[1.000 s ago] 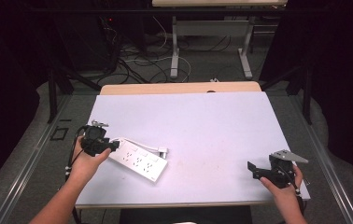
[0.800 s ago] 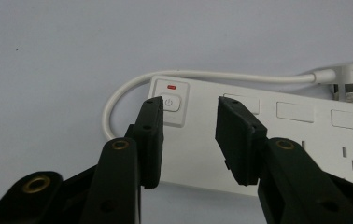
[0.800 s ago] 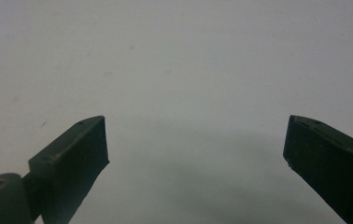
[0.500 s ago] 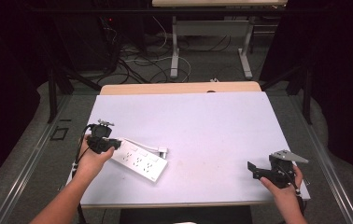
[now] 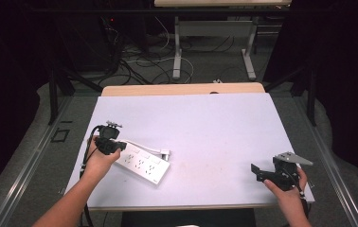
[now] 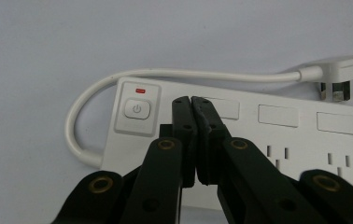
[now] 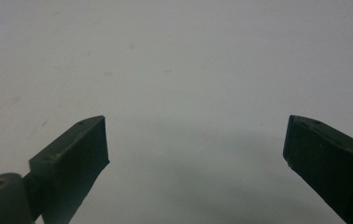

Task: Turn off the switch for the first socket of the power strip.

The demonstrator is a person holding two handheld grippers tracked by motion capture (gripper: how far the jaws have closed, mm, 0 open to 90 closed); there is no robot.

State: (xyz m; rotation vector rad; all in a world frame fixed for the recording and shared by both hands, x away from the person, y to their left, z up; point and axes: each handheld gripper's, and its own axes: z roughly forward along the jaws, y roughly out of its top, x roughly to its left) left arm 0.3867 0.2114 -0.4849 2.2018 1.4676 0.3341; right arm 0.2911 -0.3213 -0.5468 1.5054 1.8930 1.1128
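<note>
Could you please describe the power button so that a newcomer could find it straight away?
On the white table, find the white power strip at the left. At its cord end, beside the shut left tongs, sits the power button: the one raised square key, under a small red light.

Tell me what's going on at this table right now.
A person at the table holds a hand-held gripper in each hand. The left hand-held gripper, jaws shut with nothing between them, sits over the switch end of a white power strip, just beside its power button. The strip's plug lies unplugged on the table. The right hand-held gripper waits open near the table's right edge, away from the strip.
</note>
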